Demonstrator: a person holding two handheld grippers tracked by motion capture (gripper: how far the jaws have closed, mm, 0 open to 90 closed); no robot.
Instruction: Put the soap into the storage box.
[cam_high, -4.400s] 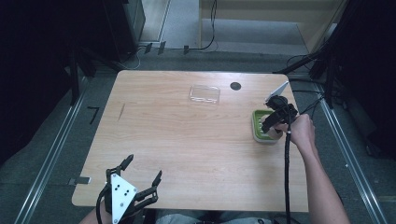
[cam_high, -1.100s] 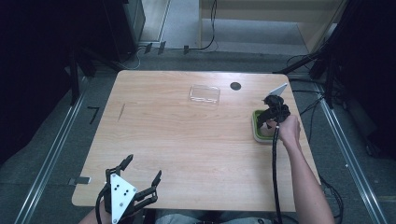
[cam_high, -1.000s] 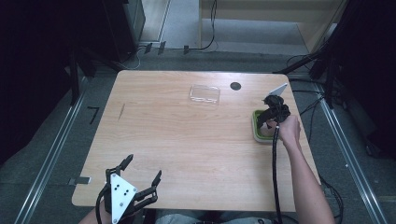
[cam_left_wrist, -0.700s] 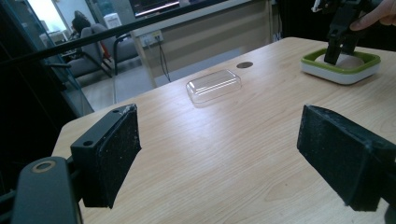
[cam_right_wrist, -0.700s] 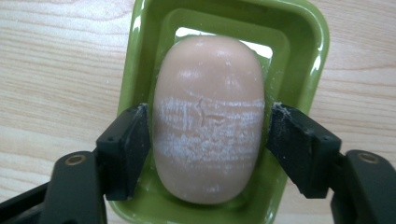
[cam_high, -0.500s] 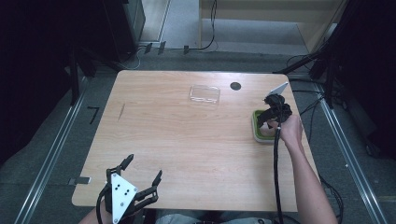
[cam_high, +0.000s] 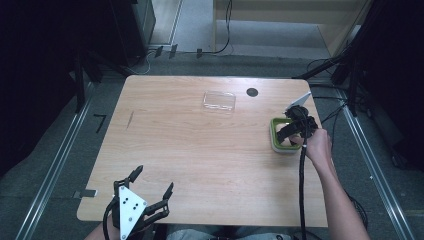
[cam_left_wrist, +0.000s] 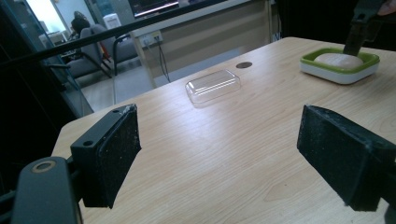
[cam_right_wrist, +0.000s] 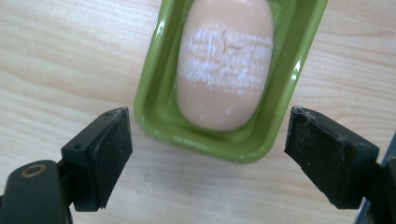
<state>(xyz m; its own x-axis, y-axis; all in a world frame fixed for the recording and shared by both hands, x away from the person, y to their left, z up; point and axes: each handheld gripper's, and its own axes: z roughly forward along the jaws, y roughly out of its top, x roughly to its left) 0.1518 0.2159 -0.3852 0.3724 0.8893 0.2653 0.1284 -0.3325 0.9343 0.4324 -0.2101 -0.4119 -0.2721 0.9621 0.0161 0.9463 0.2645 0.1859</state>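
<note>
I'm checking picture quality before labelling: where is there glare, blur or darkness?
High view: table evenly lit, surroundings dark. Left gripper view: near pads soft, bright window behind, sheen on the clear lid. Right gripper view: soap in the green dish slightly blurred, with a white smear.

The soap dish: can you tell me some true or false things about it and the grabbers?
1. A pale bar of soap lies in the green dish. True.
2. The right gripper squeezes the soap. False: its jaws have just been opening and stand apart, above the dish, nothing between them.
3. The clear lid covers the dish. False: it lies apart on the table.
4. The left gripper is open. True.
</note>
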